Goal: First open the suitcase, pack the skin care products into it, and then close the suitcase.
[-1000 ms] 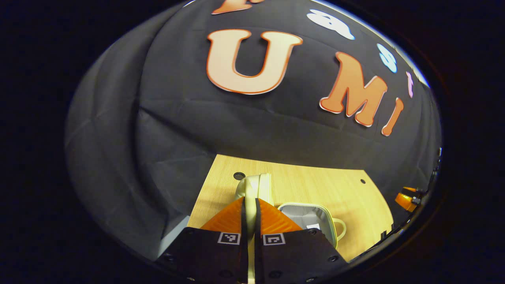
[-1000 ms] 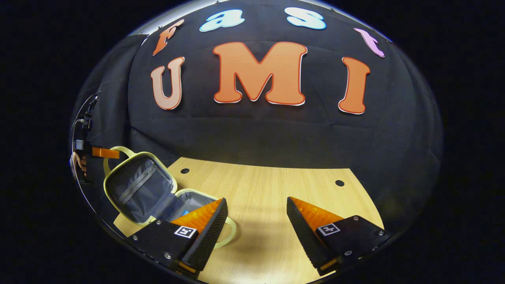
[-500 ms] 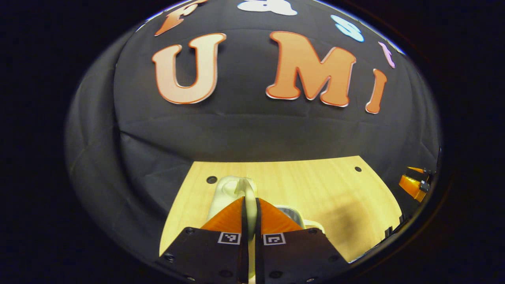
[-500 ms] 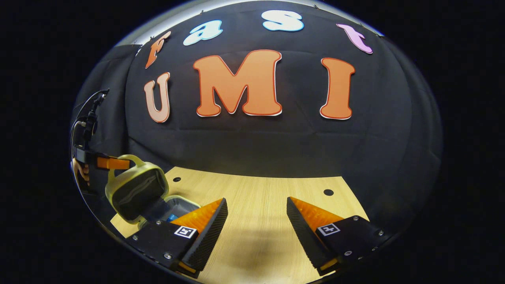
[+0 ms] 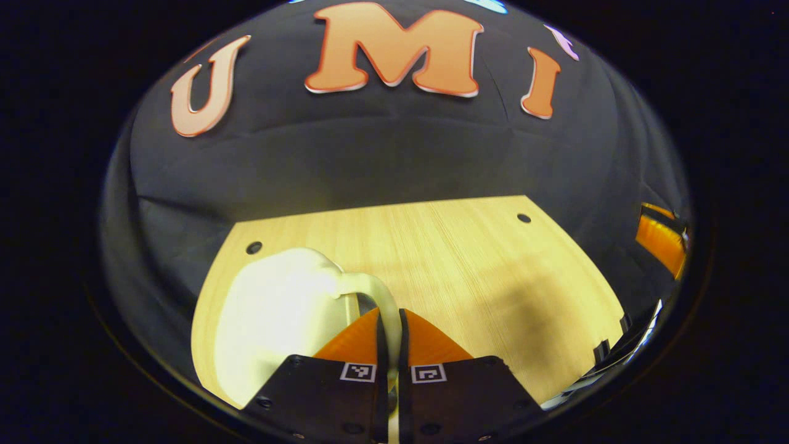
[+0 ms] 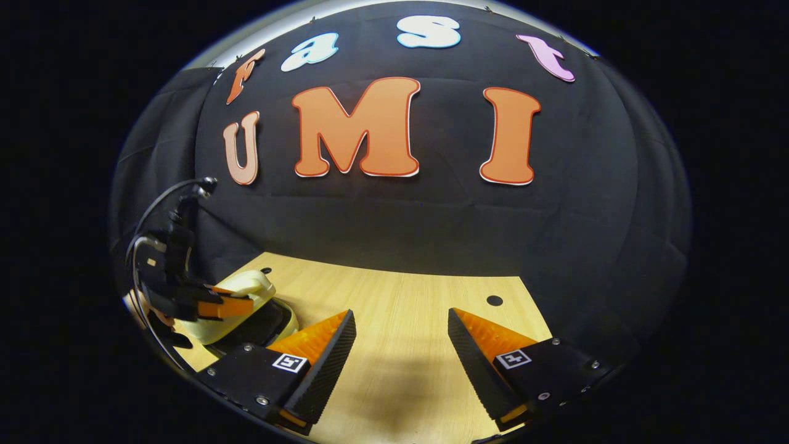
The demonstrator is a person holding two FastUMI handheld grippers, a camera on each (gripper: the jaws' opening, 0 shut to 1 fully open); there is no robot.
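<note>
The left tool (image 5: 389,330), clamped on the handle (image 5: 377,295) of the pale yellow suitcase lid (image 5: 271,314), has swung it nearly shut; the right tool (image 6: 400,345) hangs wide open over the wooden worktop (image 6: 407,308)

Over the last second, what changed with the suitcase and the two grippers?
The left gripper, clamped on the lid handle, swung the suitcase lid from upright down to nearly closed; a dark gap remains. The right gripper stayed open, holding nothing, above the table.
</note>
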